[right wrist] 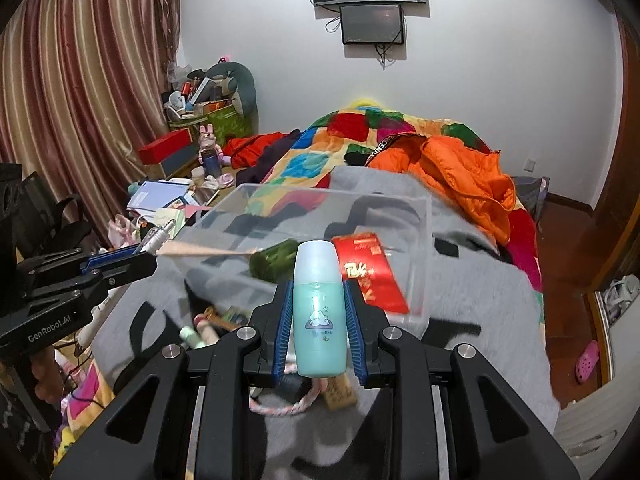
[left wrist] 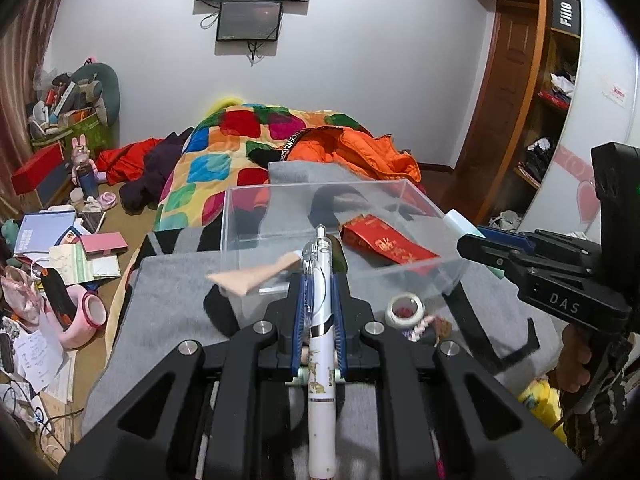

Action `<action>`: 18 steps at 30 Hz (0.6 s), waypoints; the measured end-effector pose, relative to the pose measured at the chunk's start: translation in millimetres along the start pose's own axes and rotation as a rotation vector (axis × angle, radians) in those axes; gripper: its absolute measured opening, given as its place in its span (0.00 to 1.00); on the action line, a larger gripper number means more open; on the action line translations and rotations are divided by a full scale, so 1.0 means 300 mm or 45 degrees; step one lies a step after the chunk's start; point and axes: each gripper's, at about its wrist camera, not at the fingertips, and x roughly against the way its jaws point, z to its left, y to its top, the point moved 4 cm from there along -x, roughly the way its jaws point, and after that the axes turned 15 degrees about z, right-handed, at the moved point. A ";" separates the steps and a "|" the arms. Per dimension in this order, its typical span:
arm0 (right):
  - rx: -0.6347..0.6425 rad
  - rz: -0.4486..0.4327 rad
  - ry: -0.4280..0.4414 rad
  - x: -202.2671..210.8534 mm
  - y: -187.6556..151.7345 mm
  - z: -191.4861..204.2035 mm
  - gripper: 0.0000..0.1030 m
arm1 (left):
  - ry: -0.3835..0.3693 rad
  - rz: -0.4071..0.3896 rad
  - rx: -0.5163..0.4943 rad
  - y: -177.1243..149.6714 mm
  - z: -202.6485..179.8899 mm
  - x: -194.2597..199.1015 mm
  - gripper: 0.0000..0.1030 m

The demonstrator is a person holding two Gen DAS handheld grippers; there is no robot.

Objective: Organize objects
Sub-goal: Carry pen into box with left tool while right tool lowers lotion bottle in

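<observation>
Left wrist view: left gripper (left wrist: 318, 280) clamped tight on a white pen (left wrist: 320, 344), pen lying along the blue pads, clear tip end poking out past the fingertips toward a clear plastic box (left wrist: 248, 216). Box sat open-topped on a grey blanket (left wrist: 168, 300) over the bed. Inside the box: red envelope (left wrist: 390, 246), and a tan flat piece (left wrist: 252, 278) that looked to be leaning at the near wall; inside or across the rim, could not tell. Roll of tape (left wrist: 405, 310) lay on the blanket just in front of the box, to the right of the pen. Right gripper (left wrist: 474, 246) seen at right edge, held by a hand (left wrist: 576, 356), pale bottle end sticking out of its jaws.

Right wrist view: right gripper (right wrist: 318, 292) closed narrow on a teal bottle (right wrist: 319, 316), pads pressed on both sides, frosted cap pointing away toward the box. Red envelope (right wrist: 370, 270) and a dark green object (right wrist: 274, 262) seen inside the box just behind the bottle. Left gripper (right wrist: 138, 258) at left, pen tip showing beyond its fingers. Small clutter on the blanket below the jaws, too blurred to name. Colourful quilt (right wrist: 316, 160) and orange jacket (right wrist: 460, 176) lay further back on the bed.
</observation>
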 end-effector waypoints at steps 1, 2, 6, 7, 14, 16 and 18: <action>0.000 0.002 -0.003 -0.008 0.014 -0.005 0.22 | -0.004 0.004 0.005 0.012 0.002 -0.010 0.12; 0.000 0.004 -0.007 -0.014 0.023 -0.006 0.22 | -0.007 0.009 0.006 0.023 0.002 -0.018 0.12; 0.000 0.017 -0.013 -0.042 0.055 -0.014 0.22 | -0.011 0.018 0.002 0.063 -0.004 -0.042 0.12; -0.002 0.020 -0.013 -0.049 0.063 -0.014 0.22 | -0.013 0.019 0.001 0.074 -0.007 -0.048 0.12; -0.023 0.048 -0.016 -0.107 0.095 -0.037 0.22 | -0.036 0.028 -0.010 0.140 -0.026 -0.089 0.12; -0.032 0.060 -0.017 -0.124 0.104 -0.048 0.22 | -0.045 0.035 -0.011 0.155 -0.031 -0.104 0.12; -0.040 0.070 -0.025 -0.141 0.112 -0.058 0.22 | -0.059 0.049 -0.023 0.169 -0.039 -0.127 0.12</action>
